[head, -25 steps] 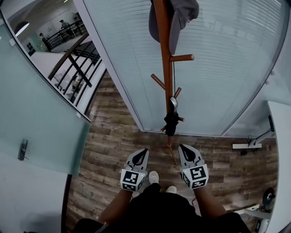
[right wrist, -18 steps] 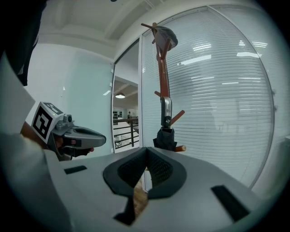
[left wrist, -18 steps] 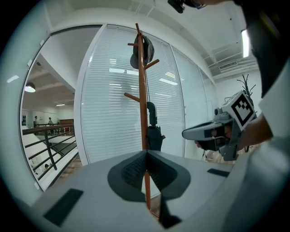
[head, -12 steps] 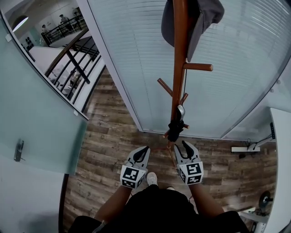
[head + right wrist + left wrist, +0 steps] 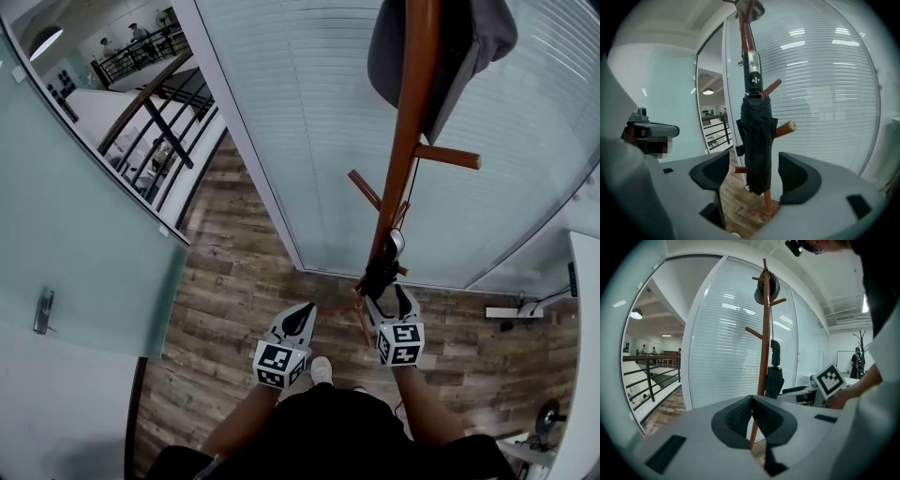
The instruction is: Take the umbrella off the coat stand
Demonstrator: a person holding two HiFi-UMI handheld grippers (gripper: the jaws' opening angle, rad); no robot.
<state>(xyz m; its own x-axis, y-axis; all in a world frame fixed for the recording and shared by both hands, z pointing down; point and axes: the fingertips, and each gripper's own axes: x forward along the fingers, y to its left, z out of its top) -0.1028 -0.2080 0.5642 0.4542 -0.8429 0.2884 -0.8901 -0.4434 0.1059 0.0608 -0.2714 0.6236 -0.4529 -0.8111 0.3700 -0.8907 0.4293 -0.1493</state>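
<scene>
Your right gripper has just been spreading wide and is framing the folded umbrella untouched. It is hanging low on the coat stand's near side. It is probably light, with soft fabric over a stiff core, so be taking it mid-bundle. Your left gripper is sitting pressed together.

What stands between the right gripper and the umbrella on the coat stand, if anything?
Nothing visible does. The right gripper has jaws that have just been opening, and the folded black umbrella hangs straight ahead in the gap between them, untouched by the pads. The coat stand lies behind the umbrella.
</scene>
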